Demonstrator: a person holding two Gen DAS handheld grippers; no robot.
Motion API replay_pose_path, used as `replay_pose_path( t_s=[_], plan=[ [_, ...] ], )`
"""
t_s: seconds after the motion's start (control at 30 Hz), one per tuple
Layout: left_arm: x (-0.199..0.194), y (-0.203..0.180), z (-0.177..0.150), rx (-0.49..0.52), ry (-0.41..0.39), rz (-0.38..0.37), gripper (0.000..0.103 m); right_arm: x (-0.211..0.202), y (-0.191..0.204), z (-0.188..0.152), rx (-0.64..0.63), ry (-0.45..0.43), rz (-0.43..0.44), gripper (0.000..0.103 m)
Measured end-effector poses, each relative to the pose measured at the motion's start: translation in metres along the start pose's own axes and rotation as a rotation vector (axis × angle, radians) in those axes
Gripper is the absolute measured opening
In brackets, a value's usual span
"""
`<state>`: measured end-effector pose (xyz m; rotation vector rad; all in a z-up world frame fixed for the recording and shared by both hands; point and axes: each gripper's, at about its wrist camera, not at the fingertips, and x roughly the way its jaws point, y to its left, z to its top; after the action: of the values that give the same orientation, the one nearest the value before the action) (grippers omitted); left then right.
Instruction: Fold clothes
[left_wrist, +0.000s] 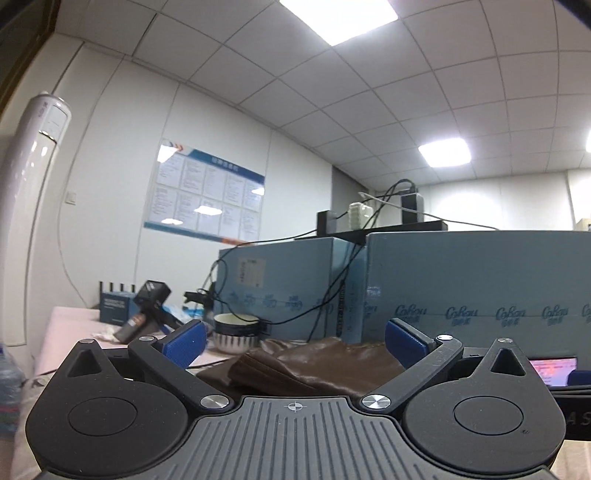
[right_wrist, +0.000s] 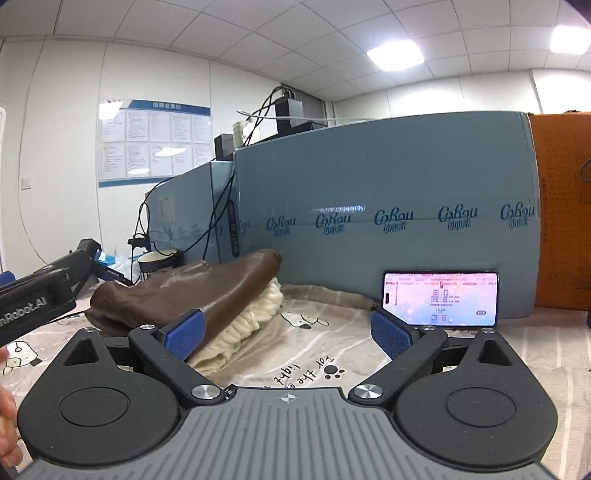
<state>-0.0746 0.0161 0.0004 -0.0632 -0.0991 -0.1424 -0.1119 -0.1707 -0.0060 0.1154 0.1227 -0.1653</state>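
Observation:
A brown leather-like garment with cream fleece lining lies bunched on the patterned cloth-covered table. It also shows in the left wrist view, just ahead of the fingers. My right gripper is open and empty; its left blue pad is close to the garment's near edge. My left gripper is open and empty, held just short of the garment. The left gripper's body shows at the left edge of the right wrist view.
Blue cardboard boxes wall off the back of the table, with cables hanging over them. A lit phone leans against the box. A striped bowl and black devices stand at back left. An orange box is at right.

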Motion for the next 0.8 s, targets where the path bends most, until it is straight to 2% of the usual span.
replay_pose_path(
  t_s=[0.2, 0.8],
  plan=[
    [0.000, -0.001, 0.000, 0.007, 0.003, 0.010, 0.103, -0.003, 0.007, -0.002, -0.045, -0.019, 0.003, 0.103],
    [-0.001, 0.002, -0.001, -0.008, 0.004, 0.003, 0.103, -0.006, 0.012, -0.002, -0.068, -0.029, 0.000, 0.103]
  ],
)
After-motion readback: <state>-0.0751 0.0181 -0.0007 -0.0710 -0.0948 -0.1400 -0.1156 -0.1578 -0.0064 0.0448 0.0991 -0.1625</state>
